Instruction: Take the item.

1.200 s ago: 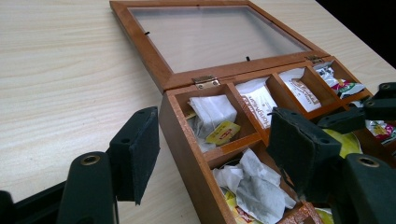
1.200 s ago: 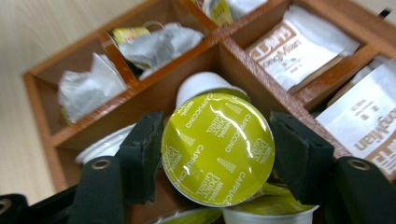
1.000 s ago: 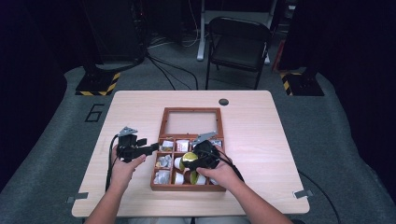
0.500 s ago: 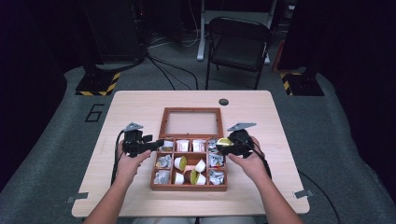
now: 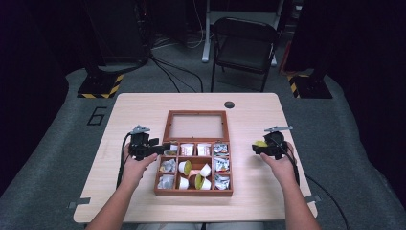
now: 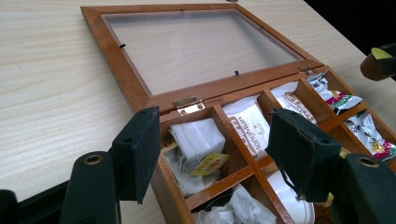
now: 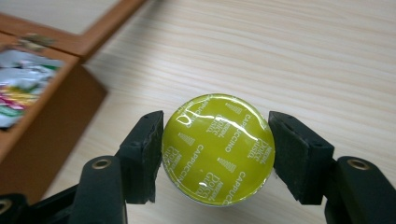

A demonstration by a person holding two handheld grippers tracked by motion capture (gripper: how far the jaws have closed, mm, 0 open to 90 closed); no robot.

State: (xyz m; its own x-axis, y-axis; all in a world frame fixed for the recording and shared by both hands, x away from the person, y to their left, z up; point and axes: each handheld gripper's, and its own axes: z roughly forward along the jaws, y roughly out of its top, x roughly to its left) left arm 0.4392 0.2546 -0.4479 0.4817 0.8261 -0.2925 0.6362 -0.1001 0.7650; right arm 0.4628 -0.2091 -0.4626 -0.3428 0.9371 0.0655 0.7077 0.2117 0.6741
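Table (image 5: 143, 105): big, light wood.
Box (image 5: 193, 190): brown wood, lid lying flat open, small pods and packets inside.
Left gripper (image 5: 163, 149): at the box's left edge; jaws apart, seemingly holding nothing.
Right gripper (image 7: 215, 156): right of the box, jaws squeezing the pod.
Pod (image 7: 217, 148): yellow-green lid, above bare table.

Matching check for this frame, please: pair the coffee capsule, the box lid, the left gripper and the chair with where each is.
1. coffee capsule
2. box lid
3. left gripper
4. chair

a. at the box's left edge
b. on the floor beyond the table
c. lying open flat on the table
d. between the right gripper's fingers

Pairs: 1-d, 2-c, 3-a, 4-b
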